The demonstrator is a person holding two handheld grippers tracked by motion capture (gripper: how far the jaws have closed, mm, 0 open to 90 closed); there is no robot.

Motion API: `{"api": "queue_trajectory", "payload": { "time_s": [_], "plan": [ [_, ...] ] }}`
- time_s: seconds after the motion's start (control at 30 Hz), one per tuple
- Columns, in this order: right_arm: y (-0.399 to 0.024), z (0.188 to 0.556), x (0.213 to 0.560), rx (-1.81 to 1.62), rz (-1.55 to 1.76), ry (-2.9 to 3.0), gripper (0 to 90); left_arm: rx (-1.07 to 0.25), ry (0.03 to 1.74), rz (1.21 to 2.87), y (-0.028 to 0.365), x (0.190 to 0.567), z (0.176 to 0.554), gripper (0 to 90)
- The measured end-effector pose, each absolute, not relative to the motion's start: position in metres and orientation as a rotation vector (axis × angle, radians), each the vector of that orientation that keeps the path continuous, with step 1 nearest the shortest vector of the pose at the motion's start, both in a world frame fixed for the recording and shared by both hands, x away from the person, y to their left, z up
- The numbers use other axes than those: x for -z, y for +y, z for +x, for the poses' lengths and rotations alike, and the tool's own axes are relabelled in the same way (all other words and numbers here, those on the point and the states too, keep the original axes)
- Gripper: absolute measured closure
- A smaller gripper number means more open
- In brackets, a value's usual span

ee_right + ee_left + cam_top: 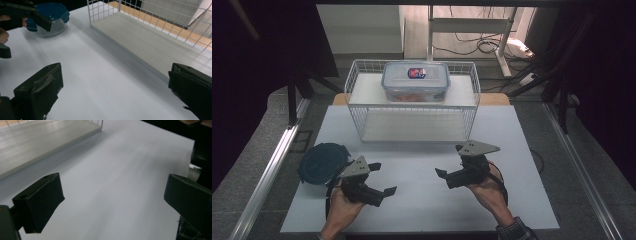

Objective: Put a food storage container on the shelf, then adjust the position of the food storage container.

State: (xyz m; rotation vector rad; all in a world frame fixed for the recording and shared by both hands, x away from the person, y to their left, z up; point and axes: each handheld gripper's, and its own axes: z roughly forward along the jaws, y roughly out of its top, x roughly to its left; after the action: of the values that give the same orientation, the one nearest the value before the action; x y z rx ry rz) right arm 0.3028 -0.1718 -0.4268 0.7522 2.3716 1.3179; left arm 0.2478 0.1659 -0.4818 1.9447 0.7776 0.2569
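Both my grippers hang low over white table (422, 200), nothing between jaws. Left gripper (384, 178) jaws spread wide, empty. Right gripper (449, 162) jaws also apart, empty. Round blue-lidded container (323, 162) sits at table's left edge, just behind and outboard of left gripper, well apart from right one. I judge left hand nearer for pickup. Wire rack (412, 117) stands beyond, clear lidded box (415, 81) on its top shelf.

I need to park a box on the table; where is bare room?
Bare: the white table between the left gripper and right gripper, below the wire rack. Crowded: the near-left corner, by the blue-lidded round container.
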Motion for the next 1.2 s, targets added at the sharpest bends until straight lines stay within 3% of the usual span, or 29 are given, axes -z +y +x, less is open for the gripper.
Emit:
{"api": "queue_trajectory", "payload": {
  "time_s": [0.2,0.53,0.9,1.03,1.2],
  "plan": [
    [-0.175,0.291,0.441,-1.298,0.766,2.369,0.0,-0.326,0.783,1.971,0.165,0.495,0.24,1.3],
    [-0.19,0.281,0.471,-1.264,0.802,2.379,0.8,-0.292,0.771,2.023,0.156,0.518,0.239,0.8],
    [-0.201,0.285,0.483,-1.228,0.852,2.379,1.0,-0.285,0.865,2.015,0.16,0.508,0.246,2.2],
    [-0.203,0.288,0.486,-1.227,0.874,2.378,1.2,-0.347,0.906,2.003,0.171,0.497,0.25,6.8],
    [-0.204,0.29,0.487,-1.221,0.879,2.377,1.5,-0.376,0.978,1.934,0.199,0.483,0.257,24.1]
  ]
}}
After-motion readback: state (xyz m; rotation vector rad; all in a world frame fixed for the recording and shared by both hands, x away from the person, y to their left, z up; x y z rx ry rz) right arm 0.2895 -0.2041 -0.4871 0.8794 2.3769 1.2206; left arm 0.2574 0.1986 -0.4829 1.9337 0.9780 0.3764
